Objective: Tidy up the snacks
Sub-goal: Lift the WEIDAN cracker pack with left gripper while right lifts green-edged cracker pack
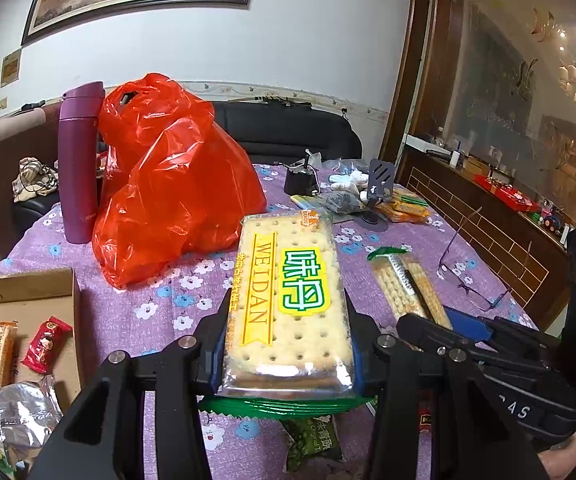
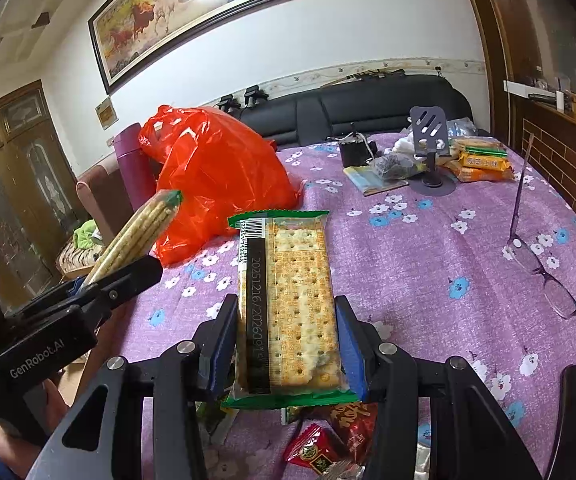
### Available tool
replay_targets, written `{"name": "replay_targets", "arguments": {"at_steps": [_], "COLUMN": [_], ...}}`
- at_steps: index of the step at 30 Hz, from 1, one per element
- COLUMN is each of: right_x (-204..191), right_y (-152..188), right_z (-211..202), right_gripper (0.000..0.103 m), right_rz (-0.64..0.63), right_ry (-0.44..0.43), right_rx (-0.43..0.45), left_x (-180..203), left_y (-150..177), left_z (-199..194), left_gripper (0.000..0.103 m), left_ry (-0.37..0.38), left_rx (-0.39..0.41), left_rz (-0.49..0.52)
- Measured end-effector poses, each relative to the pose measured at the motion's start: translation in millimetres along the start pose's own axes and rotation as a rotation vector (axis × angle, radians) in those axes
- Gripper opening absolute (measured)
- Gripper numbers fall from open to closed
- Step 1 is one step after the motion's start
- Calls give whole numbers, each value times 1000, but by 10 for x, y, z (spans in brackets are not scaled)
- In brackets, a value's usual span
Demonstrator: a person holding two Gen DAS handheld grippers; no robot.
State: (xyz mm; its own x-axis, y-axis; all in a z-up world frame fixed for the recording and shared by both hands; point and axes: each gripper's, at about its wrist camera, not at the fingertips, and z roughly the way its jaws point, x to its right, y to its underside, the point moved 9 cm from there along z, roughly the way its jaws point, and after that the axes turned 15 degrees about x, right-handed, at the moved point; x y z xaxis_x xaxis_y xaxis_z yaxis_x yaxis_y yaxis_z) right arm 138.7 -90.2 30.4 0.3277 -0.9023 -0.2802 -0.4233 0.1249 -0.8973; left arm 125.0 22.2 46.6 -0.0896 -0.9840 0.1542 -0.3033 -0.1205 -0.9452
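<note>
Each hand-held gripper, left and right, is gripping a cracker packet above the worktop; gentle pressure should be protecting the crackers.

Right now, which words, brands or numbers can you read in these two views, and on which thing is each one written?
"WEIDAN", plus large green Chinese characters: cracker pack in the left gripper.
"20251216/2026..." date strip, ending unclear: cracker packet in the right gripper.
"GenRobot.AI": left gripper's body, seen from the right wrist.
"Original", partly cut: green snack bag.
Barcode digits, orange packs, red candy wrappers: too small or blurred.
</note>
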Motion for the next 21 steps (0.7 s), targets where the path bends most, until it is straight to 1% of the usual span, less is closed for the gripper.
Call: {"name": "replay_targets", "arguments": {"at_steps": [7, 21], "right_x": [-25, -70], "right_y": [-8, 20], "right_z": [-18, 20], "right_gripper": [51, 51], "right_rz": [-5, -26], "right_ry": [0, 2], "right_rx": [7, -2], "left_x": [-26, -81], "left_y": [-1, -105], "left_z": [19, -53], "left_gripper": [44, 45], "left_ry": [-12, -24], "left_rx": [1, 39], "left_rz": [-1, -6]}}
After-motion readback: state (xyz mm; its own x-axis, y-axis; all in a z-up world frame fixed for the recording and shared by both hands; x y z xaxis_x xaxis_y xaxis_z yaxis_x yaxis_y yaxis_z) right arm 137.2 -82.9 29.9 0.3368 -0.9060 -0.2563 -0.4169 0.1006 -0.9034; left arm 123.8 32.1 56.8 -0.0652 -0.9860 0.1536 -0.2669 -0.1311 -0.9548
